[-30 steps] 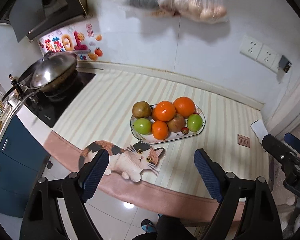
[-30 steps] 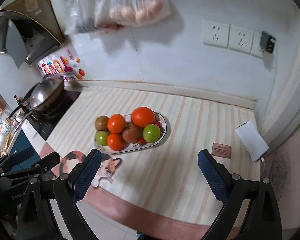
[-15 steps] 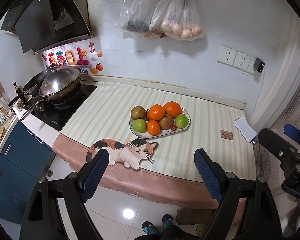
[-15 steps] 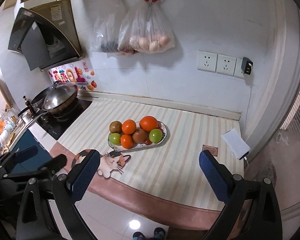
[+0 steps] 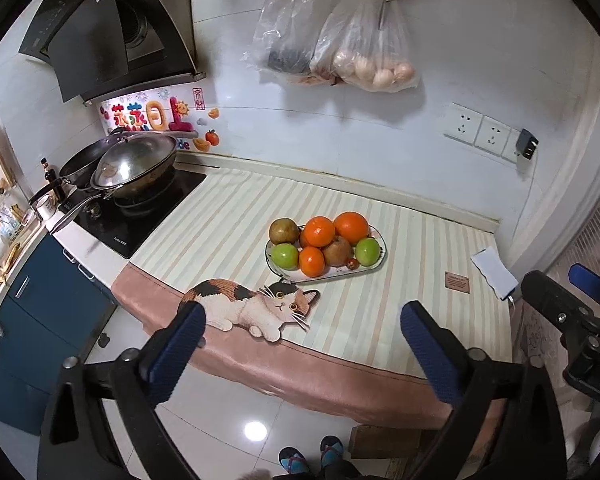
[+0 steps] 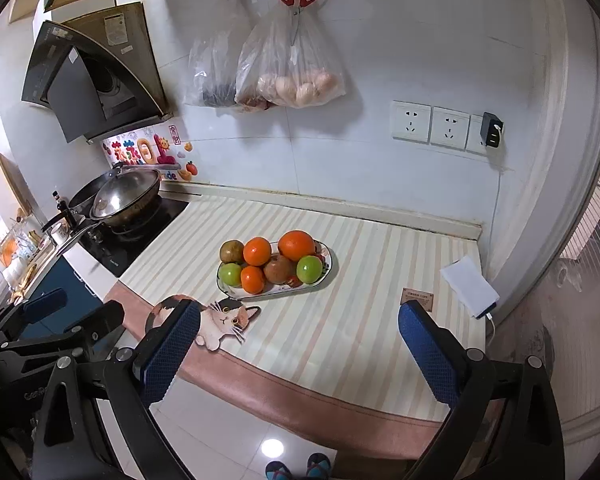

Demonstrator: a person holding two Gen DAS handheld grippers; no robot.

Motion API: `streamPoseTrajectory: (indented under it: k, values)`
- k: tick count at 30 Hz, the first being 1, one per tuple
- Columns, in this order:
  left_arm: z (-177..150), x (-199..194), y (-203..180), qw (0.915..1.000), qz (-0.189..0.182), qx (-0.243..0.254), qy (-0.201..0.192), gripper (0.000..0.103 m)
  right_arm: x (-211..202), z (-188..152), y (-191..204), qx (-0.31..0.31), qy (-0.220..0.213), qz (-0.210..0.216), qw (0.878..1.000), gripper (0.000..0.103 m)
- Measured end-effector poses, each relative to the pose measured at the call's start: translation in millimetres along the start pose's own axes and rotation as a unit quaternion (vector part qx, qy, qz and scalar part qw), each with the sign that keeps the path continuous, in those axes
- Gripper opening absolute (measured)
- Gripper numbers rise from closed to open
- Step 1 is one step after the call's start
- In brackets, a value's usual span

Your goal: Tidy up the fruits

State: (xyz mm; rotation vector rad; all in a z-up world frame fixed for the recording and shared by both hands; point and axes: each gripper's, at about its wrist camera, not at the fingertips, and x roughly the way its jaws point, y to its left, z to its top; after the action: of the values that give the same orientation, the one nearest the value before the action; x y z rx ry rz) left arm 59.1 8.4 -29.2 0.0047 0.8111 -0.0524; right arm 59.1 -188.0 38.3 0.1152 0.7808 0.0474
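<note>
An oval plate (image 5: 376, 265) (image 6: 327, 270) on the striped counter holds a pile of fruit: three oranges (image 5: 319, 231) (image 6: 296, 245), two green fruits (image 5: 285, 256) (image 6: 309, 269), two brown fruits (image 5: 284, 231) (image 6: 278, 269) and a small red one (image 5: 352, 263). My left gripper (image 5: 302, 326) is open and empty, held back off the counter's front edge, above the floor. My right gripper (image 6: 298, 326) is open and empty, likewise back from the counter.
A cat-shaped mat (image 5: 252, 308) (image 6: 220, 320) lies at the counter's front edge. A wok with a lid (image 5: 136, 168) sits on the hob at left. A white power bank (image 6: 470, 286) and a small brown card (image 6: 418, 299) lie at right. Bags (image 6: 292, 76) hang on the wall.
Both grippers have pulled back and up from the counter, so the plate looks smaller and the floor shows below. Both stay open.
</note>
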Motion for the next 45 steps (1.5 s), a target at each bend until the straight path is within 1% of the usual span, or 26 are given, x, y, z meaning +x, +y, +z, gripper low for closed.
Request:
streamPoseTrajectory:
  k: [5,9,21,26,31,45]
  values:
    - [6,16,1,0.9998,0.015,-0.012,-0.001,0.101,24,14,-7,-0.002,-0.002,0.005,1.000,0.101]
    - [11,30,4,0.9995,0.025,-0.020,0.007,0.101,46,26,-7,-0.003,0.000,0.006,1.000,0.102]
    - [26,58,9,0.9986,0.044,-0.028,0.013,0.101,101,39,-5,-0.011,0.013,0.001,1.000,0.102]
    - [27,70,9,0.9982,0.049,-0.028,0.020,0.101,112,40,-2,-0.017,0.018,-0.001,1.000,0.102]
    - [25,81,9,0.9976,0.047,-0.032,0.039,0.101,122,38,0,-0.021,0.024,-0.004,0.999,0.102]
    - [27,84,7,0.9976,0.050,-0.029,0.037,0.101,131,35,-3,-0.020,0.032,-0.001,0.999,0.102]
